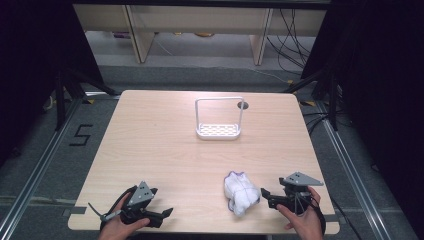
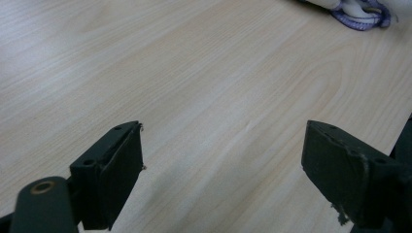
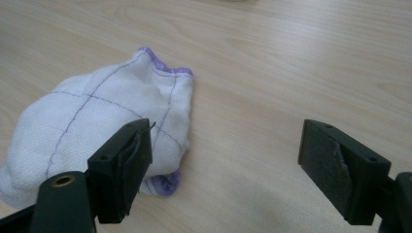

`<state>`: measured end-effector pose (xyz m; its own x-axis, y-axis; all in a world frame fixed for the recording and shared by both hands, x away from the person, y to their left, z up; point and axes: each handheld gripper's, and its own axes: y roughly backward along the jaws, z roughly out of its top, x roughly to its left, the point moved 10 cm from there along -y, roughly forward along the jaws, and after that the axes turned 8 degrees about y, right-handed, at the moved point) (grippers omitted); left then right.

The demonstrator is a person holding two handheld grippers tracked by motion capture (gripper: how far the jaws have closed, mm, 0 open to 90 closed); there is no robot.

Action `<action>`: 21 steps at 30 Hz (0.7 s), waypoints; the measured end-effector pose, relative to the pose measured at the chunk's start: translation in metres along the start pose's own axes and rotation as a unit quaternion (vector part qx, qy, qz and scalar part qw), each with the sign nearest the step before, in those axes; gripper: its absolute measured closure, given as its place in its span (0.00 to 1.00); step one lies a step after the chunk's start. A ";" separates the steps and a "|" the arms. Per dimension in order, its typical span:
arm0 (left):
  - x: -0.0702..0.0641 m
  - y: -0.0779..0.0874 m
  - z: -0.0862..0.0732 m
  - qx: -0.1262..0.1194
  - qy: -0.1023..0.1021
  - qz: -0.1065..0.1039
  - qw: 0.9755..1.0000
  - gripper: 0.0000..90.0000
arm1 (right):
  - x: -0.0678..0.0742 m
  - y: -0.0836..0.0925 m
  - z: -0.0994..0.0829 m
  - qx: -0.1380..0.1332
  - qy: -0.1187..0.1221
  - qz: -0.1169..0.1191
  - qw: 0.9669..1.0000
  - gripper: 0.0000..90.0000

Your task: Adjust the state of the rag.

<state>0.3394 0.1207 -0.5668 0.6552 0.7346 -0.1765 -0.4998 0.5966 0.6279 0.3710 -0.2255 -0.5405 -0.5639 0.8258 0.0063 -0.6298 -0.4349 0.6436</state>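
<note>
Just left of the right gripper (image 1: 266, 196), whose jaws stand wide and empty, a crumpled white cloth (image 1: 240, 193) lies on the bench (image 1: 150, 145). Over bare wood well away from it, the left gripper (image 1: 162, 215) gapes empty too. On the floor left of the bench, a black "5" (image 1: 81, 135) is marked.

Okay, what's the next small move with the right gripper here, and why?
Probably ease the right gripper sideways onto the near edge of the white cloth and close. Its jaws stand open and hold nothing, the bunched cloth lies just beside them on the table, and the left gripper sits farther off.
</note>
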 end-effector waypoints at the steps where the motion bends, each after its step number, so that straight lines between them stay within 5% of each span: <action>1: 0.001 0.000 -0.001 0.003 -0.005 0.000 1.000 0.16 | 0.001 0.000 0.000 0.002 -0.003 0.002 1.000 0.23; 6: 0.001 -0.001 -0.001 0.005 -0.004 0.004 1.000 0.16 | 0.002 0.002 0.006 0.001 0.023 0.004 1.000 0.27; 11: 0.001 -0.001 0.000 0.005 -0.002 0.003 1.000 0.16 | 0.009 0.004 0.010 0.006 0.015 0.009 1.000 0.29; 15: 0.003 -0.001 -0.001 0.008 0.001 0.006 1.000 0.16 | 0.012 0.005 0.024 0.013 0.057 0.018 0.998 0.30; 21: 0.003 -0.001 0.000 0.007 0.001 0.006 1.000 0.16 | 0.020 0.002 0.040 0.018 0.075 0.031 0.997 0.32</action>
<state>0.3418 0.1224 -0.5683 0.6486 0.7418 -0.1705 -0.4996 0.5840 0.6398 0.3798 -0.1955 -0.5083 -0.6760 0.7339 -0.0664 -0.5735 -0.4674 0.6727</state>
